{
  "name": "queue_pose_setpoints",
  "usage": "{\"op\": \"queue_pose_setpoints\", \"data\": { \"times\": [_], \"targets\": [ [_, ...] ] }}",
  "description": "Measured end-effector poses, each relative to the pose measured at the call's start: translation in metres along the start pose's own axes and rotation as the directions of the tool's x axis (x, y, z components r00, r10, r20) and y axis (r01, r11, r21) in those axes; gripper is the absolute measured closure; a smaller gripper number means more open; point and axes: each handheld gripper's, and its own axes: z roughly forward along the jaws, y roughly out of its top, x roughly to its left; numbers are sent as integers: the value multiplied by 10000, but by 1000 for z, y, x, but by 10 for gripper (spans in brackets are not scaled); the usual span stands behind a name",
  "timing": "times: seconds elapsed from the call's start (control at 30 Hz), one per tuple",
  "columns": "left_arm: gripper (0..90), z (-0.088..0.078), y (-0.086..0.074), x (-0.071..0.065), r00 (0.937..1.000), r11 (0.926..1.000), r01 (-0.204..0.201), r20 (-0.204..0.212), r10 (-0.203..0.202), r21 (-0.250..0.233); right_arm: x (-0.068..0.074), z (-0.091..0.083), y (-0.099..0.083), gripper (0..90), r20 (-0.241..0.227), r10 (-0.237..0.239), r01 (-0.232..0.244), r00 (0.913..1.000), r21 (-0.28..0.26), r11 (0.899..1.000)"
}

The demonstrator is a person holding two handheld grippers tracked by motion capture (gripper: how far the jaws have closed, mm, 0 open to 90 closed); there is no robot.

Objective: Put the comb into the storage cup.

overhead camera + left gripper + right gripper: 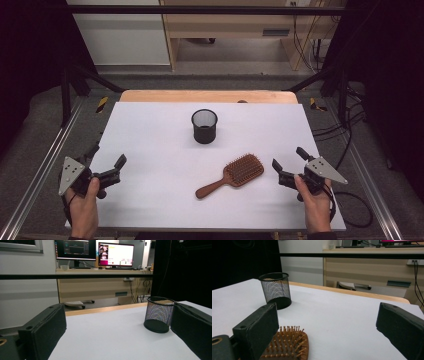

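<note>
Holding both tools wide and empty, I note the wooden paddle hairbrush (231,176) just beside my right gripper (289,166), bristles up; the mesh cup (204,126) stands beyond. Risk: that light cup tipping if the brush knocks its rim. My left gripper (107,163) idles far off.

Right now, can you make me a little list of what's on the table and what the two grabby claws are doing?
table: white top
cup: black mesh cup, upright, toward the far middle of the table
brush: wooden hairbrush, bristles up, handle pointing to the near left
left gripper: open, holding nothing, at the left edge
right gripper: open, holding nothing, just right of the brush head
cup and brush: apart, not touching
</note>
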Motion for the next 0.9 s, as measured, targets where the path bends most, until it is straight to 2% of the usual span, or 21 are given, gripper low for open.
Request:
{"op": "queue_pose_setpoints", "data": {
  "times": [0.23, 0.5, 0.57, 0.9],
  "targets": [
    [5, 0, 0, -1, 10000, 10000, 4, -12, -4, 27, -1, -1, 1, 37, 67, 335, -336, 9994, 91, 9994],
    [5, 0, 0, 0, 10000, 10000, -4, -88, 4, 5, -1, 0, 1, 36, 353, 309, -314, 9989, 136, 9994],
    [5, 1, -1, -1, 9999, 10000, 15, -109, -15, 15, -1, 1, 1, 39, 527, 477, -487, 9975, 188, 9986],
    [6, 2, -1, -2, 9999, 10000, -32, -98, 33, 81, 1, 4, 1, 45, 593, 555, -577, 9967, 352, 9977]
  ]
}}
